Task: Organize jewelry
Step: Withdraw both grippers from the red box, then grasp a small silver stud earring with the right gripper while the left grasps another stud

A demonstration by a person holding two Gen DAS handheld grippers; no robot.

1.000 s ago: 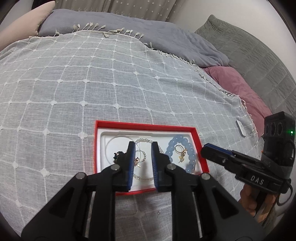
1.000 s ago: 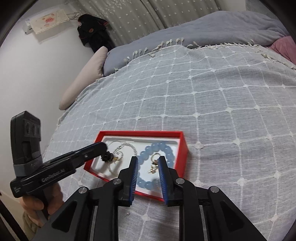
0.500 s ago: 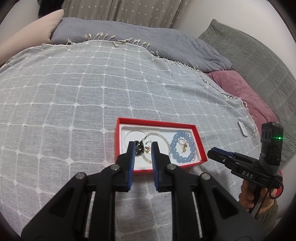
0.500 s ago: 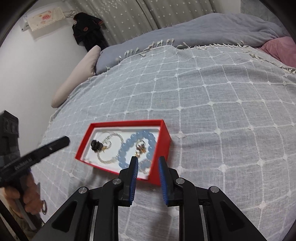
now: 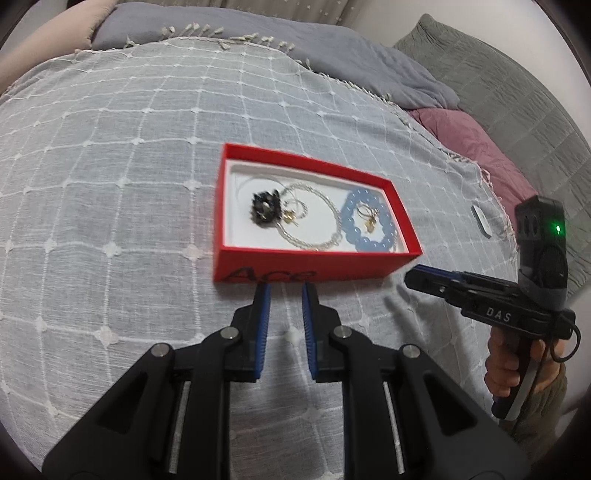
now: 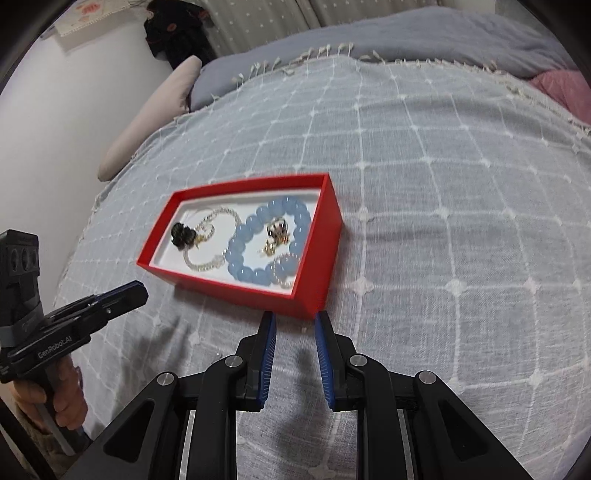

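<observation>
A red box with a white lining lies on the bed. In it are a blue bead bracelet, a clear bead strand, a black flower piece and small gold pieces. My left gripper is open and empty just short of the box's near wall. My right gripper is open and empty at the box's near corner. Each gripper shows in the other's view: the right one and the left one.
The bed is covered by a grey throw with a white grid. A grey duvet, a pink blanket and a pillow lie at the far edges. A small white object lies right of the box.
Both grippers have drawn back out of the box and stand in front of it, empty. The black flower piece lies in the box.
</observation>
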